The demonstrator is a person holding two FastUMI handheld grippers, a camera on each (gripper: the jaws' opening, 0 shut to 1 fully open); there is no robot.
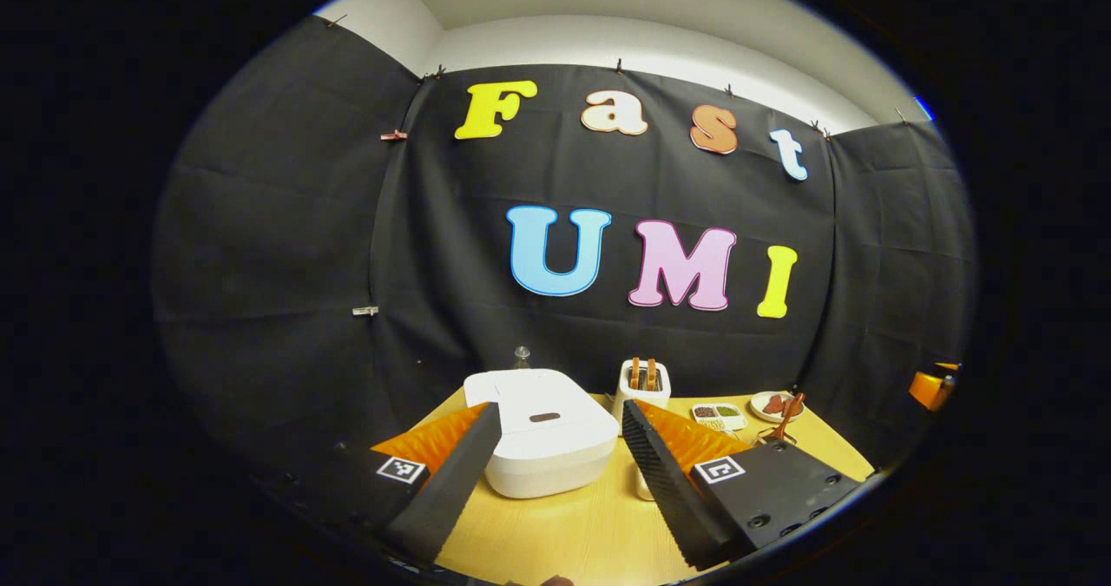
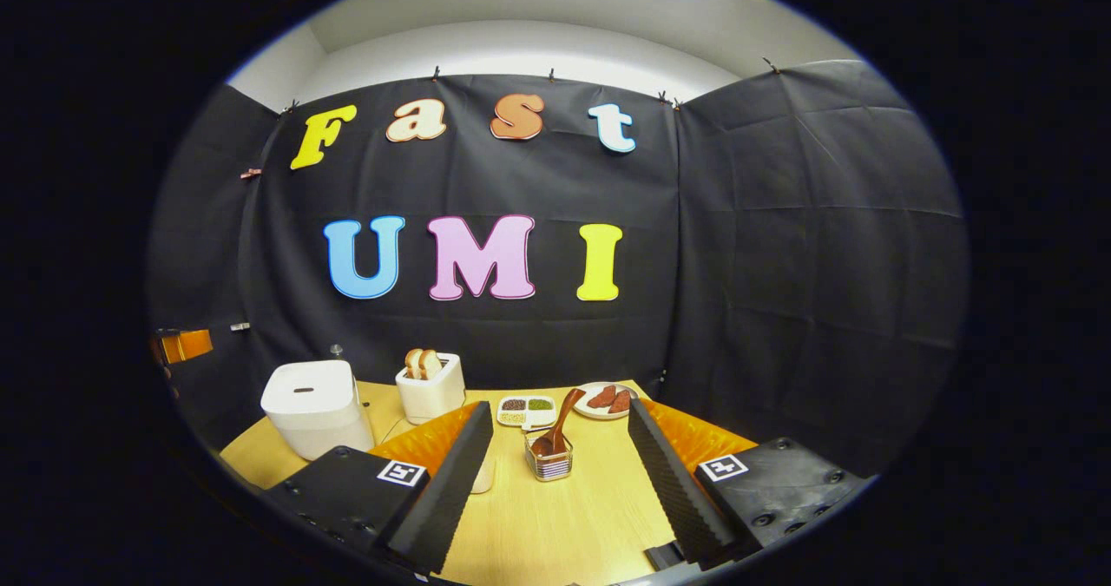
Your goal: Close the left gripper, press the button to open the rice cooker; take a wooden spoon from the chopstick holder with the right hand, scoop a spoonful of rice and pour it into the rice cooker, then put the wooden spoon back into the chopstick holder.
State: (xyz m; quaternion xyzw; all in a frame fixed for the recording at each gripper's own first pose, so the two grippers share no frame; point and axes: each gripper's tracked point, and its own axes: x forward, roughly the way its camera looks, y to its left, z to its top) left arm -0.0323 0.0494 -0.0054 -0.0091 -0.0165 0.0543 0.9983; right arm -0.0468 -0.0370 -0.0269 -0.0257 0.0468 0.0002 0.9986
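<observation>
White rice cooker [image 1: 538,434], lid down, sits on the wooden table [image 1: 564,534] in the left gripper view, its lower left corner hidden behind one finger of the left gripper [image 1: 555,482]; the fingers are spread wide and level above the table, touching nothing. A toaster [image 1: 646,381] stands just beside the cooker. Right gripper view: the right gripper [image 2: 560,490], fingers likewise spread, frames the clear chopstick holder [image 2: 548,463], the wooden spoon [image 2: 555,430] tilted inside; the contents of the compartment dish [image 2: 526,409] are hard to make out.
</observation>
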